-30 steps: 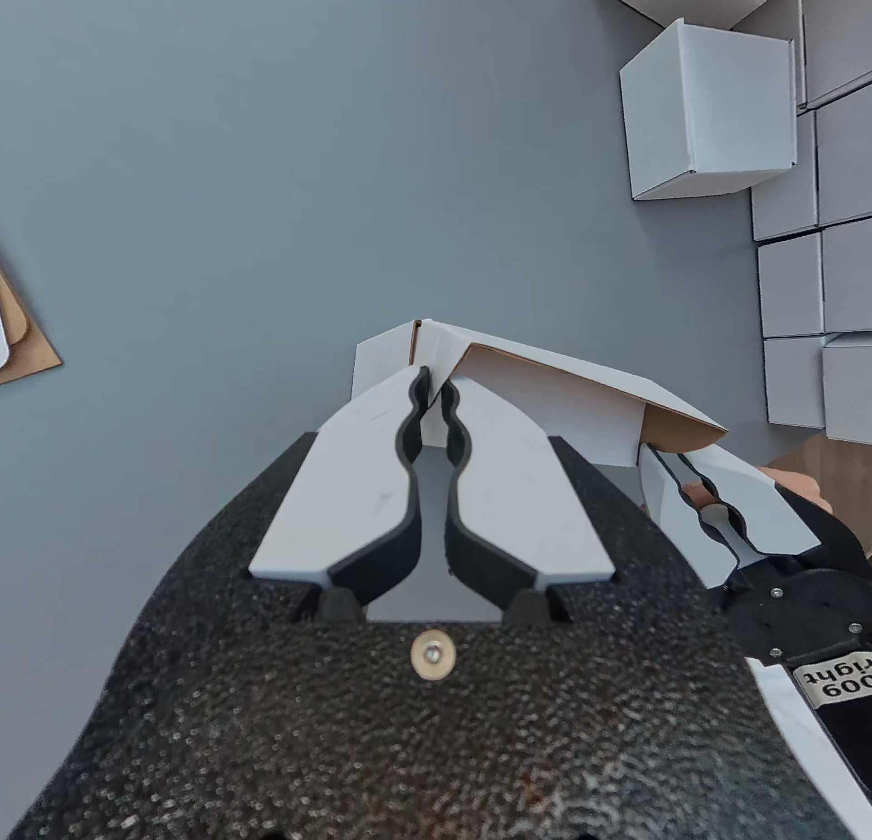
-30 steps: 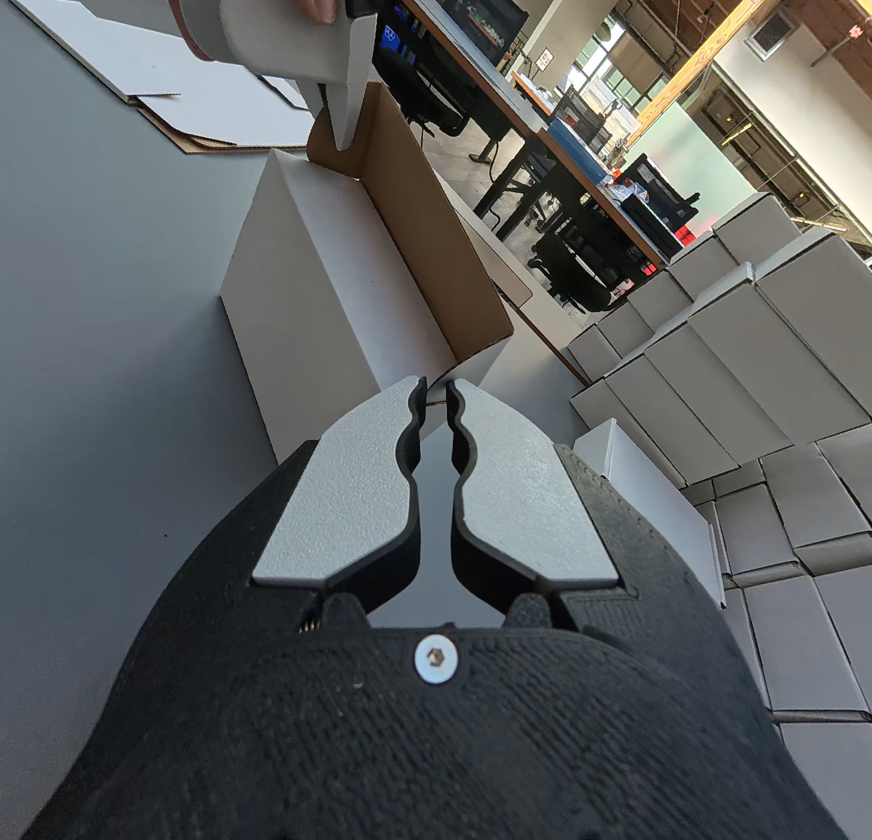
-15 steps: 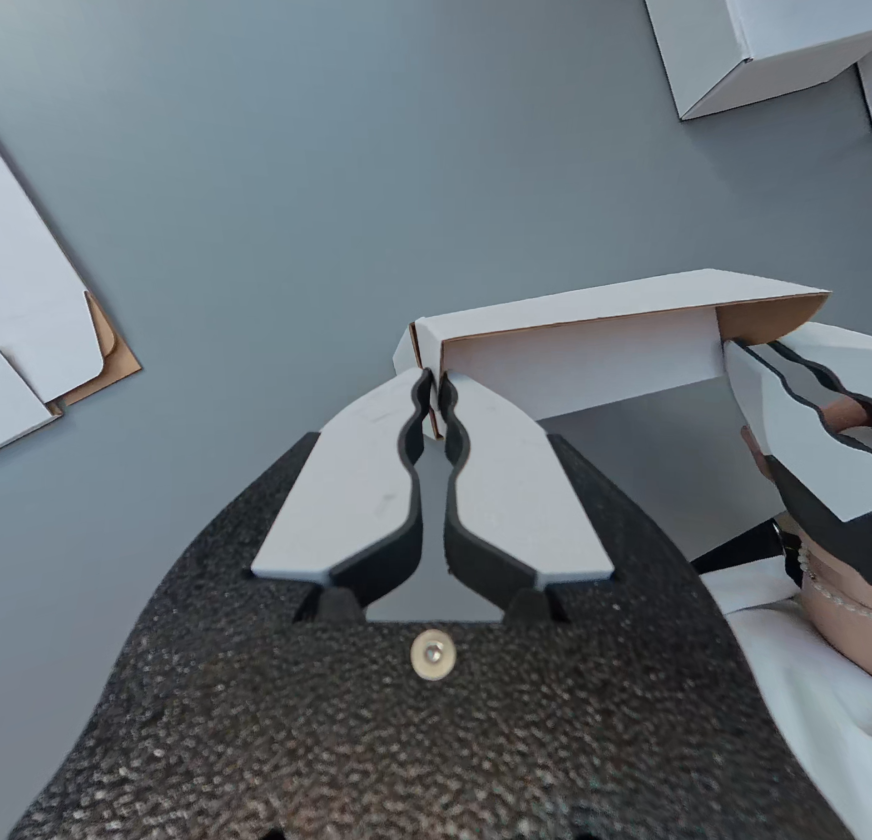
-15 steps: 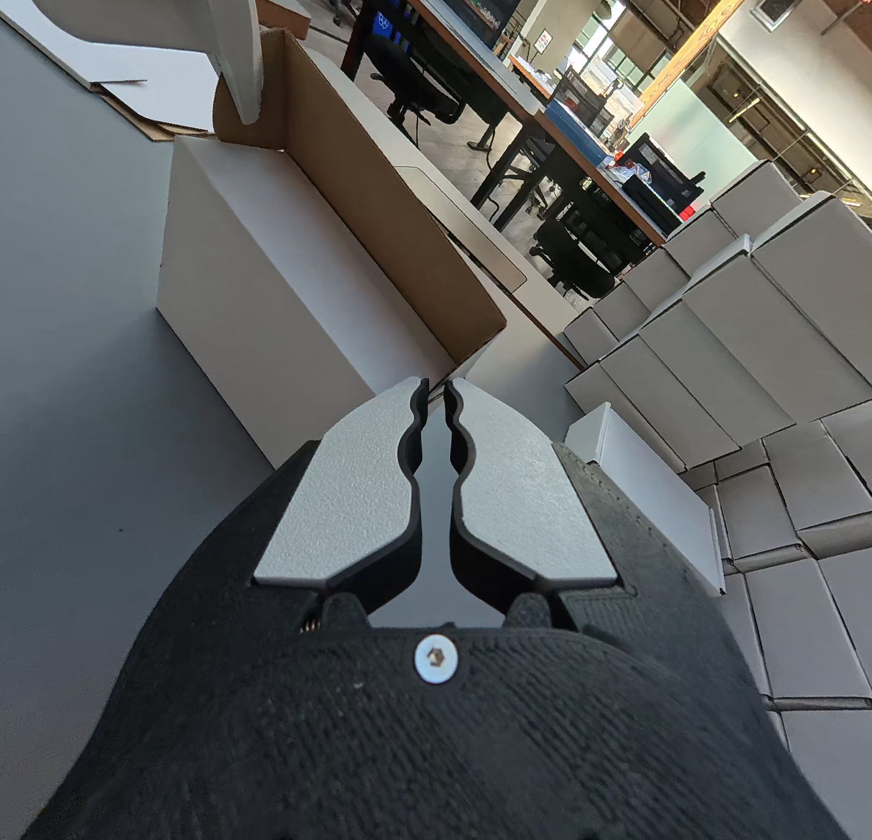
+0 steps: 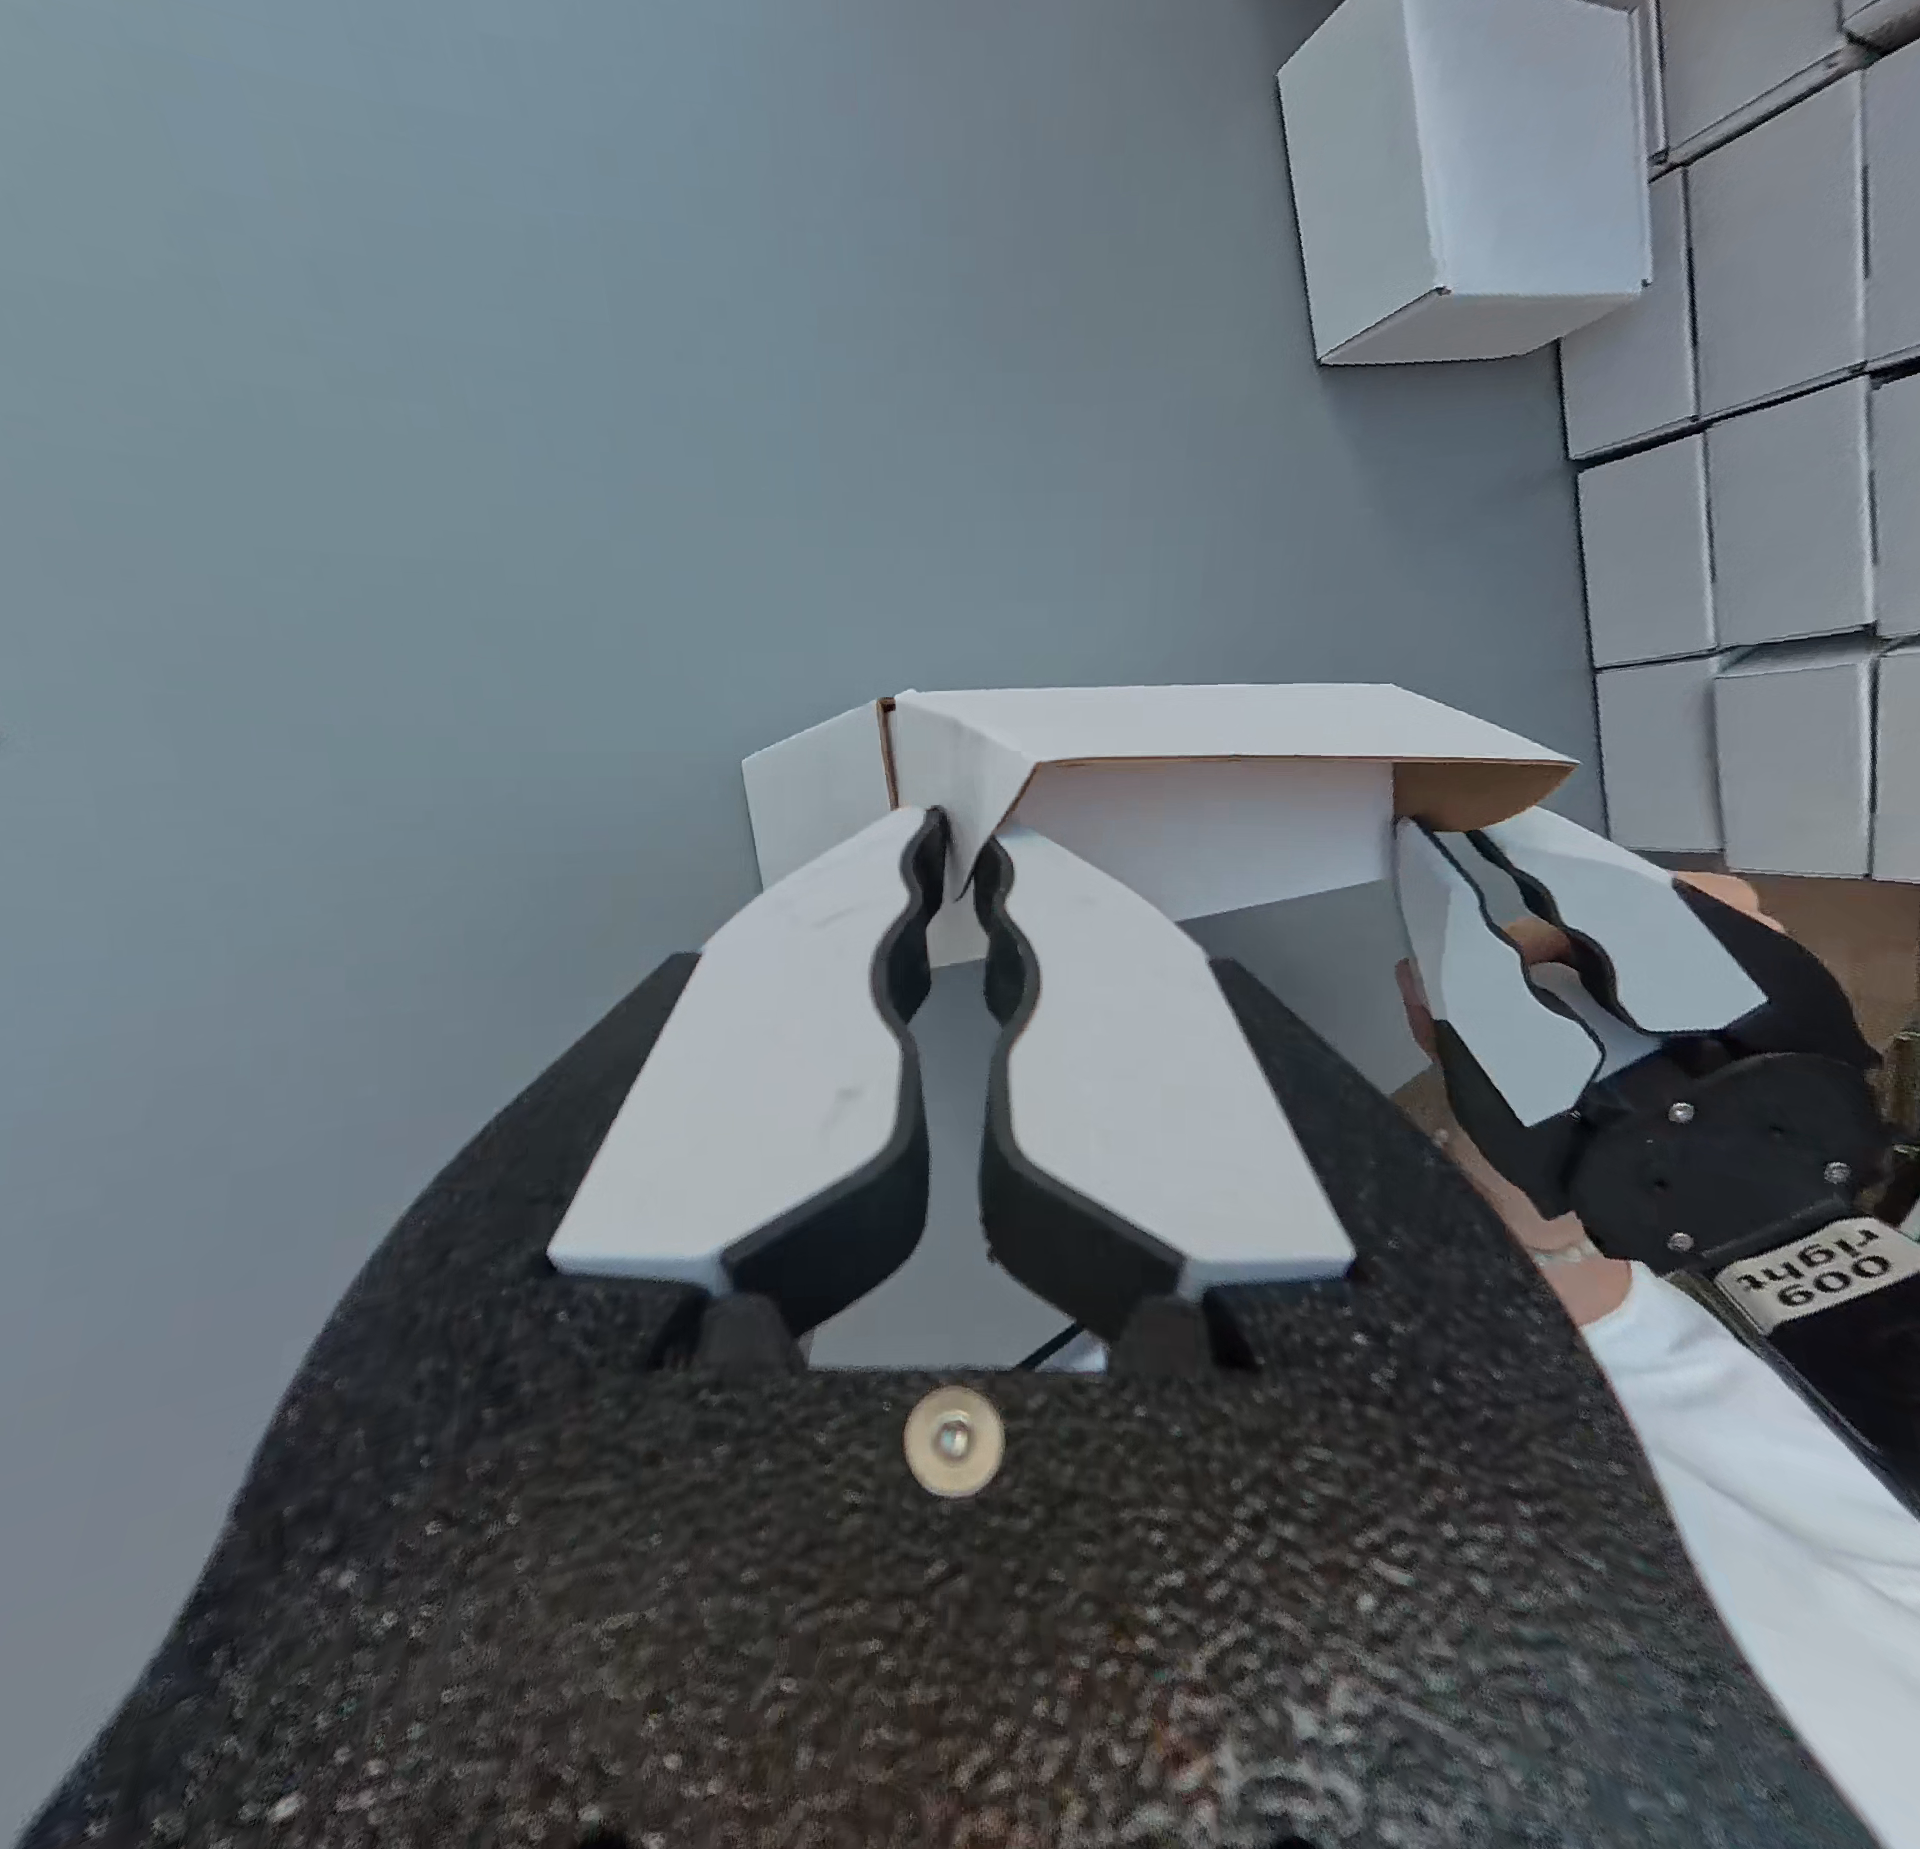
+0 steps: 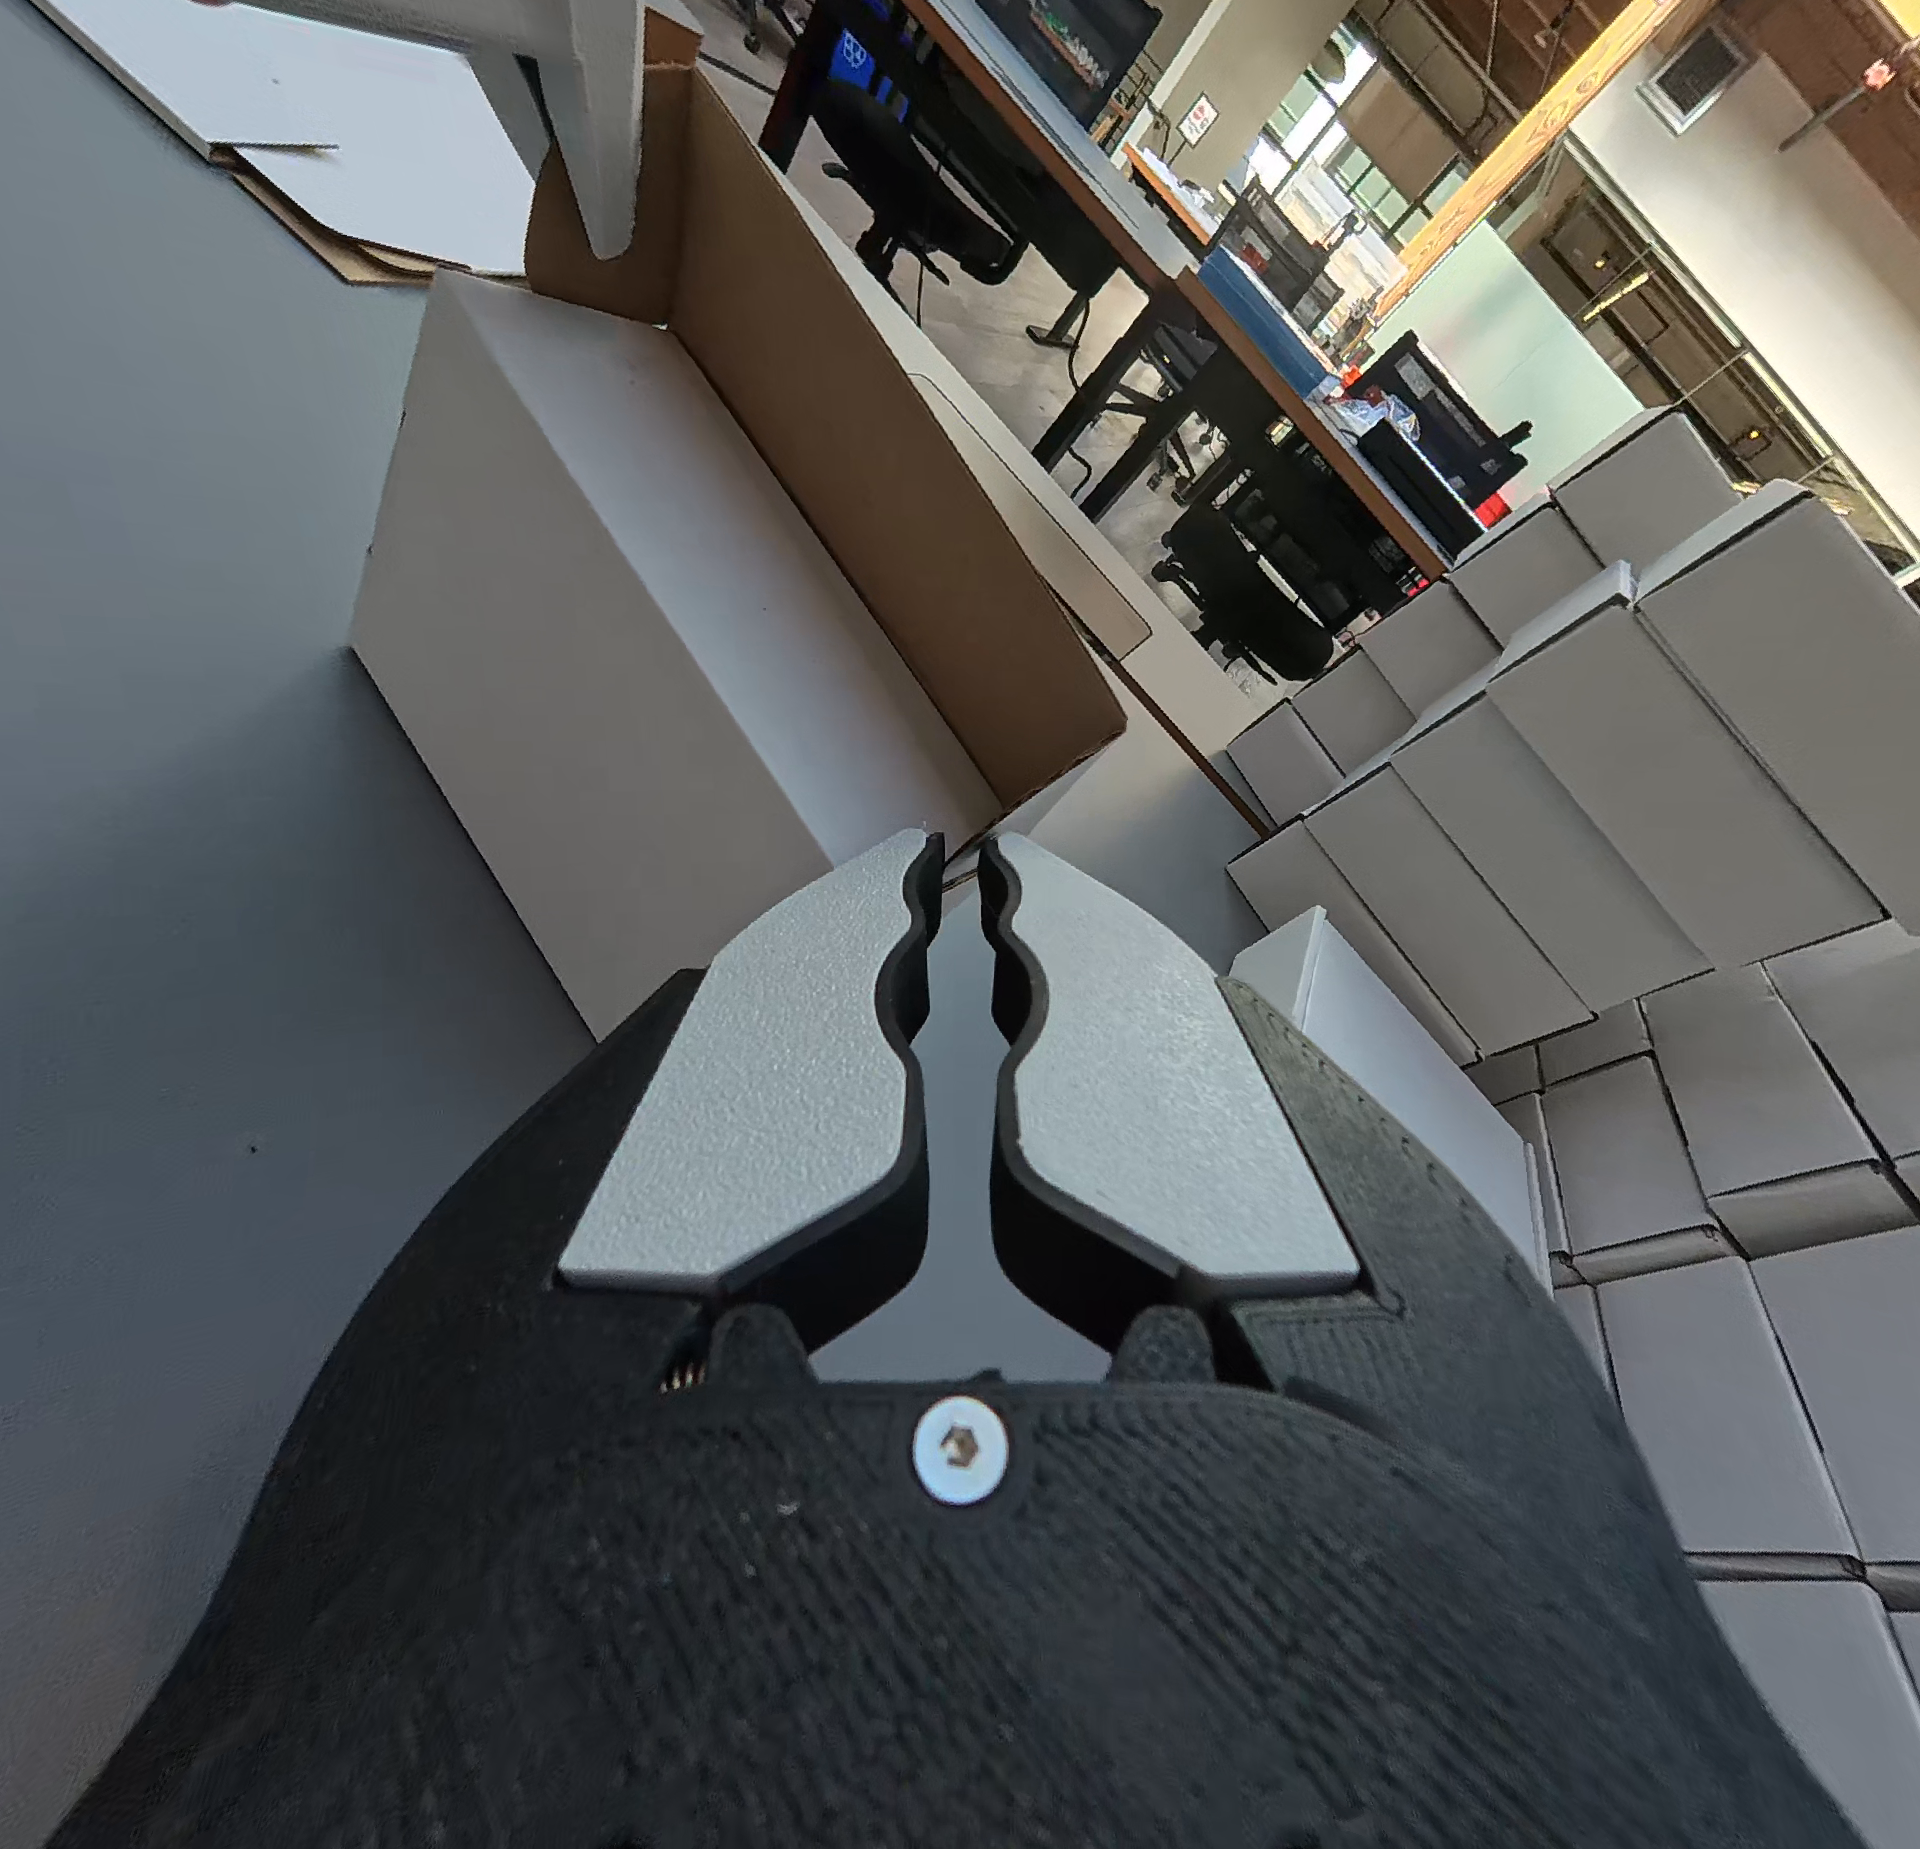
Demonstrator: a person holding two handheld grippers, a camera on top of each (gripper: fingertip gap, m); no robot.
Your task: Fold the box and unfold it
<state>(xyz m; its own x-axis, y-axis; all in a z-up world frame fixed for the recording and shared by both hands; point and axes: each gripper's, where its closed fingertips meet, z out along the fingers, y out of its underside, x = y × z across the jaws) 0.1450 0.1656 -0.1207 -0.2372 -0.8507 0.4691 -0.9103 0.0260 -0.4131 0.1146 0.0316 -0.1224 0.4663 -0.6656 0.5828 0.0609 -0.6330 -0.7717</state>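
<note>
Two grippers meet one white box [image 5: 1195,823] on the grey table [image 5: 520,397], stacked boxes [image 5: 1766,511] at far right. Left gripper [image 5: 961,849] pinches the box's near-left corner flap; right gripper [image 6: 961,849], fingers nearly together, pinches its near-right end.

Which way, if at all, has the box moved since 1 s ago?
Yes: in the right wrist view the box's far end swung left, away from the stacked boxes; its near corner held.
</note>
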